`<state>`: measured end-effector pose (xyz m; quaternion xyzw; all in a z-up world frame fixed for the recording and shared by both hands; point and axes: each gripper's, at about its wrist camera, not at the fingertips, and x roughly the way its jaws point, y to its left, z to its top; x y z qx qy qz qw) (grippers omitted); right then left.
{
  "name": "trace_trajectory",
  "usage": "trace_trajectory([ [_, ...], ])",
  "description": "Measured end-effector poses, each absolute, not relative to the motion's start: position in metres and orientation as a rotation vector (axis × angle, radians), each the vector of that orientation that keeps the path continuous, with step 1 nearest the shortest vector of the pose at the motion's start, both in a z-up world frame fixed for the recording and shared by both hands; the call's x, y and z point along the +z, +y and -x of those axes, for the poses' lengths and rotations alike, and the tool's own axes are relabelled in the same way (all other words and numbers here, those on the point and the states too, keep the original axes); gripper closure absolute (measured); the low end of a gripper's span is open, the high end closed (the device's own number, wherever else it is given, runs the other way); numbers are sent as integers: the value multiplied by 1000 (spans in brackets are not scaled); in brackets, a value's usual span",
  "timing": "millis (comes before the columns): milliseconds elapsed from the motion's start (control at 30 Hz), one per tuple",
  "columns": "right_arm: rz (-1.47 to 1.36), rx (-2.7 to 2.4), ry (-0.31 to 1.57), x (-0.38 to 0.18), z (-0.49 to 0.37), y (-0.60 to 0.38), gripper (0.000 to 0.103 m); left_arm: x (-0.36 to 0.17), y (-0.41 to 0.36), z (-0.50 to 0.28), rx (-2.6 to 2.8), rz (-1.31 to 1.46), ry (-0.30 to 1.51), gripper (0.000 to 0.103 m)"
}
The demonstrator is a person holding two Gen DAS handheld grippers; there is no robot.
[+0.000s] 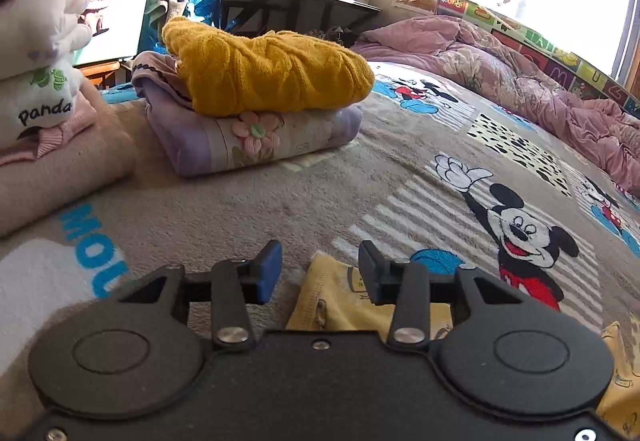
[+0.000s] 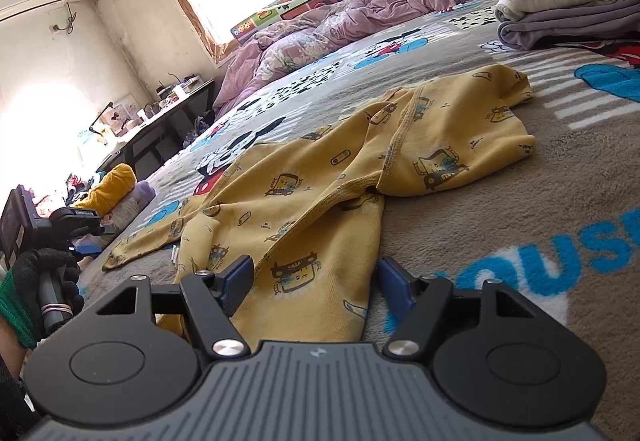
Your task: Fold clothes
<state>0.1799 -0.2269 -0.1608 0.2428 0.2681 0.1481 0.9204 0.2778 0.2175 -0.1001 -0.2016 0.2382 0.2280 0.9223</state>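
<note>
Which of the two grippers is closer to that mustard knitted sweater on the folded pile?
Left. The left gripper faces the mustard sweater across bare blanket. The right gripper sits farther back, at the yellow pyjama top, with the sweater far beyond.

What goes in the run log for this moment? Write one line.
task: fold clothes | left gripper: open, at yellow printed garment edge | right gripper: open, over garment | garment: unfolded, spread on bed blanket

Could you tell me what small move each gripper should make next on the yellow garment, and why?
Probably close both on the cloth. The yellow garment lies unfolded on the blanket; the right gripper and left gripper are open, each with the garment's near edge between its fingers.
</note>
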Motion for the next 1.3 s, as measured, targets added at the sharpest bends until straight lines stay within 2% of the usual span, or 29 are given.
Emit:
trace_trajectory([
  [100, -585, 236, 503, -155, -180, -249, 35, -97, 197, -276, 382, 455, 473, 58],
  [333, -789, 49, 526, -168, -214, -318, 35, -101, 151, -292, 239, 429, 511, 58],
  [433, -733, 27, 529, -170, -227, -316, 37, -105, 147, -294, 231, 431, 524, 58],
  [633, -655, 20, 543, -167, -275, -325, 33, -109, 152, -295, 228, 458, 536, 58],
  [767, -793, 19, 560, -170, -310, -354, 28, -114, 157, -298, 230, 481, 558, 58],
  [867, -891, 18, 584, -173, -333, -371, 29, -117, 155, -300, 230, 479, 568, 58],
  [900, -908, 23, 604, -174, -342, -374, 31, -118, 155, -301, 231, 477, 571, 58],
  [933, -887, 29, 629, -174, -348, -373, 46, -118, 154, -301, 230, 476, 573, 58],
  [967, -859, 35, 654, -174, -355, -372, 66, -119, 154, -302, 229, 477, 575, 58],
  [1000, -840, 53, 635, -167, -348, -370, 73, -119, 154, -302, 227, 477, 577, 58],
  [1033, -823, 72, 610, -159, -339, -369, 85, -119, 154, -302, 226, 479, 577, 58],
  [1067, -805, 91, 585, -150, -330, -367, 88, -119, 154, -301, 224, 482, 577, 58],
  [1300, -679, 221, 409, -93, -269, -357, 88, -119, 160, -295, 218, 520, 573, 58],
])
